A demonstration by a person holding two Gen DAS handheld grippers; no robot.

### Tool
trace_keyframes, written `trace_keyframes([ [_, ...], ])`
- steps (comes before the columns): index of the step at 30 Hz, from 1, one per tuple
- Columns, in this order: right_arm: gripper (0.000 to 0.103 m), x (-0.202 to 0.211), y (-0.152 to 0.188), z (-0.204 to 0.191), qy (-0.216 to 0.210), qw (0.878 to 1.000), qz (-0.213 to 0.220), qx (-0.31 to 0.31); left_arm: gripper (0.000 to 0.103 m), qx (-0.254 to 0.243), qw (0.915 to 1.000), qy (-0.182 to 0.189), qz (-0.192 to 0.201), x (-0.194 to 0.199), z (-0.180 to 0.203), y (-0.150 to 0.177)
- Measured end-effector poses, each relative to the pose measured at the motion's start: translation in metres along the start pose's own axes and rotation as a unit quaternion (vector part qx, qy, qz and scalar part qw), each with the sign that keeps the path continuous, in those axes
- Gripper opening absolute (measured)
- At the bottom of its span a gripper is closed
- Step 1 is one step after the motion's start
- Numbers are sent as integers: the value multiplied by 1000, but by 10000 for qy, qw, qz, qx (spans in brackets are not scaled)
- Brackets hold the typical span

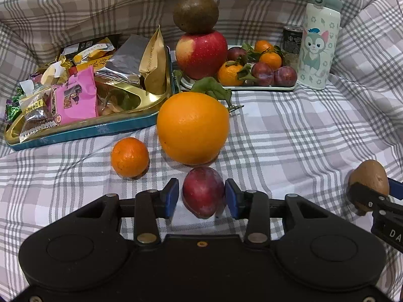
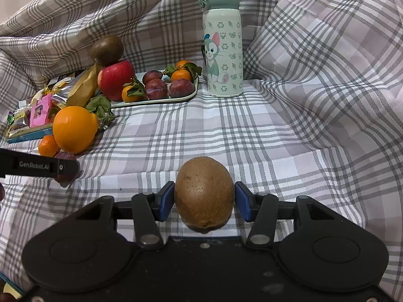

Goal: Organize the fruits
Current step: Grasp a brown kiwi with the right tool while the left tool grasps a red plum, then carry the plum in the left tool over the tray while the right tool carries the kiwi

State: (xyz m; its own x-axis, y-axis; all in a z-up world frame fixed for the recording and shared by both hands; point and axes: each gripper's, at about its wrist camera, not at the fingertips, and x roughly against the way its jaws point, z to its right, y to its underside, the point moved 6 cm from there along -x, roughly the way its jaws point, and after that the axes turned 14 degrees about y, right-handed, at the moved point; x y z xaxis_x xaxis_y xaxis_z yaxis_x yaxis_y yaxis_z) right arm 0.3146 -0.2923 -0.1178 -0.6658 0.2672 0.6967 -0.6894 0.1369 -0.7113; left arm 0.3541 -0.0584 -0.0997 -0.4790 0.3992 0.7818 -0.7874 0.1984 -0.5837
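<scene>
Between the blue pads of your left gripper [image 1: 202, 196] lies a dark red plum [image 1: 203, 191] on the checked cloth [image 1: 289, 136]; the right pad appears to touch its skin, a thin gap shows at the left pad, so the jaws stand apart around it rather than clamped. Your right gripper [image 2: 204, 200] frames a brown kiwi [image 2: 204, 195] resting on the cloth; whether those pads press on it cannot be told. Just beyond the plum sit a large orange [image 1: 192, 128] and a small mandarin [image 1: 130, 157]. Farther back, a pale tray [image 1: 262, 87] carries plums, mandarins and a red apple [image 1: 201, 54] topped by a second kiwi [image 1: 196, 13]. A snack tin [image 1: 83, 132] stands left, a cat-print bottle [image 1: 318, 42] right.
</scene>
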Motion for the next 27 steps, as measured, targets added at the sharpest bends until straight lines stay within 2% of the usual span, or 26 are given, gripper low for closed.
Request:
trace_keyframes([
  [15, 52, -6, 5, -2, 108, 9999, -43, 32, 49, 102, 9999, -44, -51, -3, -2, -2],
  [17, 52, -7, 5, -1, 86, 9999, -79, 18, 46, 118, 9999, -27, -16, -2, -2, -2],
  [27, 52, -3, 4, -1, 64, 9998, -123, 131, 45, 58, 10000, 19, 29, 10, 0, 3],
])
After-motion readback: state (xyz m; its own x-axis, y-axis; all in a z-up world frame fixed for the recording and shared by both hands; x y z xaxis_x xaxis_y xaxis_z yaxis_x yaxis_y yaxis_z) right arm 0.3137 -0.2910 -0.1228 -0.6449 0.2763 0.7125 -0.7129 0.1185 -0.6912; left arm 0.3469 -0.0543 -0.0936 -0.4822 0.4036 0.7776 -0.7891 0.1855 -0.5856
